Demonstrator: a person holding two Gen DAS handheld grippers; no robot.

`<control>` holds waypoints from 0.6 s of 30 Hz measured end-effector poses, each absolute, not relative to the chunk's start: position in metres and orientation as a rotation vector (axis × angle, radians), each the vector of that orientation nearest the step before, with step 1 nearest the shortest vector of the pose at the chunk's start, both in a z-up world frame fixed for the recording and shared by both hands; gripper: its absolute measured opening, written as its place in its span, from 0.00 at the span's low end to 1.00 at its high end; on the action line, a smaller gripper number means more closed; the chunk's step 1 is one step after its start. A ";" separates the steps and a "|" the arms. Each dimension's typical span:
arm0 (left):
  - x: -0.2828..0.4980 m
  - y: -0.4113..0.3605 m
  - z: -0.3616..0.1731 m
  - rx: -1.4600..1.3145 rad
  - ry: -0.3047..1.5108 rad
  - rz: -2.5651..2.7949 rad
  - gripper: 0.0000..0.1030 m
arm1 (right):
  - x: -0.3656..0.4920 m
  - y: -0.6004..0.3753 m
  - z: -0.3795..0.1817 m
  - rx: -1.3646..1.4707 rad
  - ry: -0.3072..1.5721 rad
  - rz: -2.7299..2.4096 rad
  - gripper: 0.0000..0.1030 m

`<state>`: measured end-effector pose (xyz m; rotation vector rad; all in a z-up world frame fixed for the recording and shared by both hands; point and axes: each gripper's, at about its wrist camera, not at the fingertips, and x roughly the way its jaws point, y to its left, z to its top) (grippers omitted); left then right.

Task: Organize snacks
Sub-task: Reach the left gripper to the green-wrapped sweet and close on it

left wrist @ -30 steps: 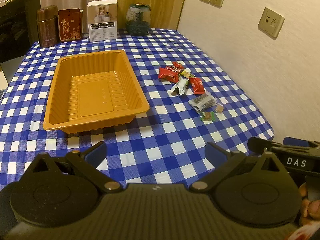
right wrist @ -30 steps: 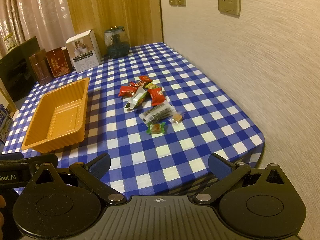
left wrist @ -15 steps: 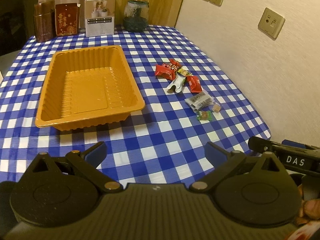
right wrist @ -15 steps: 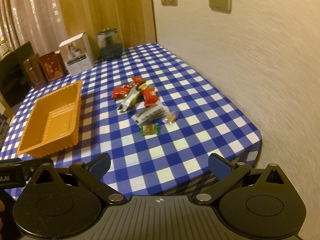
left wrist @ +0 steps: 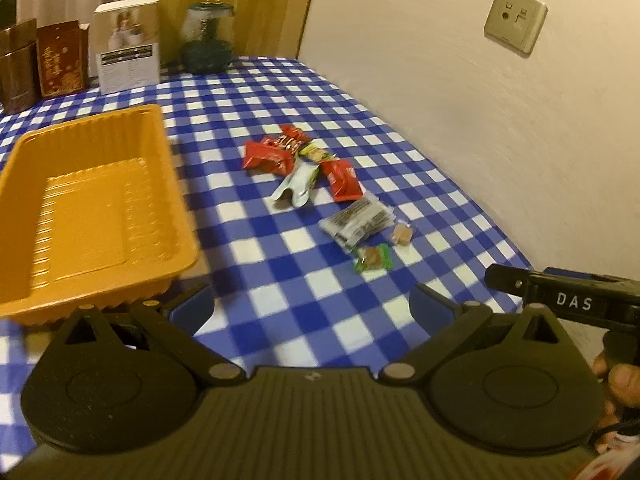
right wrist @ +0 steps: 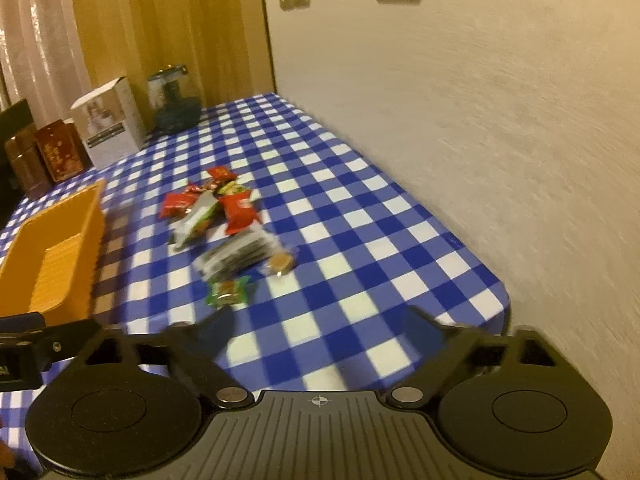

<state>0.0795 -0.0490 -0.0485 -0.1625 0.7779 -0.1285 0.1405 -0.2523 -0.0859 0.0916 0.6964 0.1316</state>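
Left wrist view: left tongs [left wrist: 310,306] stand wide over the checked tabletop [left wrist: 280,272], nothing between the blue pads. Orange tray [left wrist: 86,216] lies at near left, nothing in it, its near corner just beside the left pad. Snack pile [left wrist: 320,184] sits right of the tray, well apart from it: red packets [left wrist: 266,155] at the far end, a white-green pouch [left wrist: 298,184], a clear dark-printed packet [left wrist: 356,222], a small green-wrapped candy [left wrist: 372,258] nearest, a brown candy [left wrist: 401,235] beside it. Boxes [left wrist: 128,44] and a glass jar [left wrist: 207,38] line the far edge. A hand [left wrist: 618,384] grips the other tool at right

Right wrist view, blurred: right tongs [right wrist: 316,330] part open, jaws have just been closing in, only cloth between them. Green candy [right wrist: 228,292] lies just beyond the left pad, apart from it. Rest of the pile [right wrist: 212,210] farther on; tray [right wrist: 52,256] at left
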 end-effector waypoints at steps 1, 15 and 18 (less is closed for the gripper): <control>0.086 -0.055 -0.053 -0.155 0.770 -0.128 1.00 | 0.148 -0.256 -0.090 0.096 0.703 0.134 0.77; 0.142 -0.103 -0.105 -0.162 0.768 -0.152 0.88 | 0.209 -0.274 -0.111 0.072 0.727 0.194 0.53; 0.151 -0.111 -0.111 -0.175 0.770 -0.152 0.80 | 0.214 -0.280 -0.113 0.100 0.741 0.168 0.53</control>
